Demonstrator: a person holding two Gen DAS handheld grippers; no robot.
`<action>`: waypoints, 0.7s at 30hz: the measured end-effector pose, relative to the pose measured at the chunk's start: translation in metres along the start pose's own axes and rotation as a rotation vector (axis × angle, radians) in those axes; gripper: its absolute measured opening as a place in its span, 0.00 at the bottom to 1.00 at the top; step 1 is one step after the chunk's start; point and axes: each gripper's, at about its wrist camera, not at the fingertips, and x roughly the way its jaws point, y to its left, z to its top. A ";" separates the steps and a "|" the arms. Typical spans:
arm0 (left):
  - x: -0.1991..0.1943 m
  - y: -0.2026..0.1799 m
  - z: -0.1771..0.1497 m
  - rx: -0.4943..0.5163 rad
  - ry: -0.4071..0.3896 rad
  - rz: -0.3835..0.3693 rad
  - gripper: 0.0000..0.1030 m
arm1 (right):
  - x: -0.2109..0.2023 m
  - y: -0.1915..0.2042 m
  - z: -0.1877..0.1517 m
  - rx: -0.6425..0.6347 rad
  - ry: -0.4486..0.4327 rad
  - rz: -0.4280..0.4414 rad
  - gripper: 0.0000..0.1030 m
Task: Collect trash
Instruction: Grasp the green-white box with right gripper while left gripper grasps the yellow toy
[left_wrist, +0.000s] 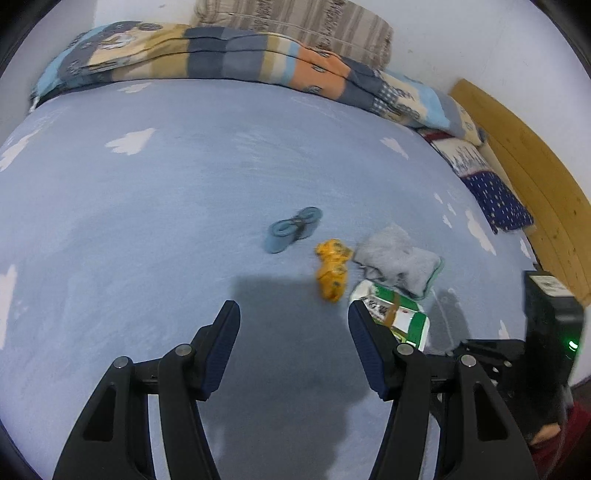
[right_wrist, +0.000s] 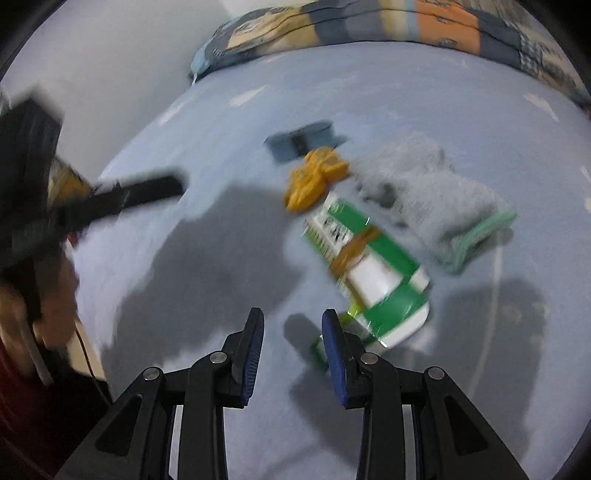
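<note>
On the light blue bed sheet (left_wrist: 166, 221) lie an orange crumpled wrapper (left_wrist: 331, 271) and a green-and-white carton (left_wrist: 400, 317). Both show blurred in the right wrist view: the wrapper (right_wrist: 314, 177) and the carton (right_wrist: 369, 266). My left gripper (left_wrist: 293, 308) hovers open over bare sheet, its right finger just touching the carton's near corner in the picture. My right gripper (right_wrist: 293, 316) is open too, narrower, with nothing between its fingers. The carton's near end lies just right of its right finger.
A blue-grey rolled item (left_wrist: 293, 230) and a grey fluffy cloth with a green edge (left_wrist: 400, 260) lie beside the trash. Folded quilts (left_wrist: 221, 55) line the far side, a wooden headboard (left_wrist: 524, 173) the right. The right tool's black body (left_wrist: 550, 317) is at the right edge.
</note>
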 end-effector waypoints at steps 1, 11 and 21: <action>0.007 -0.008 0.002 0.024 0.007 -0.002 0.58 | -0.002 0.001 -0.002 0.002 -0.008 -0.005 0.33; 0.082 -0.039 0.019 0.100 0.086 0.063 0.48 | -0.060 -0.041 -0.015 0.126 -0.175 -0.073 0.39; 0.071 -0.040 0.013 0.157 0.068 0.076 0.24 | -0.011 -0.061 0.009 0.201 -0.150 -0.088 0.45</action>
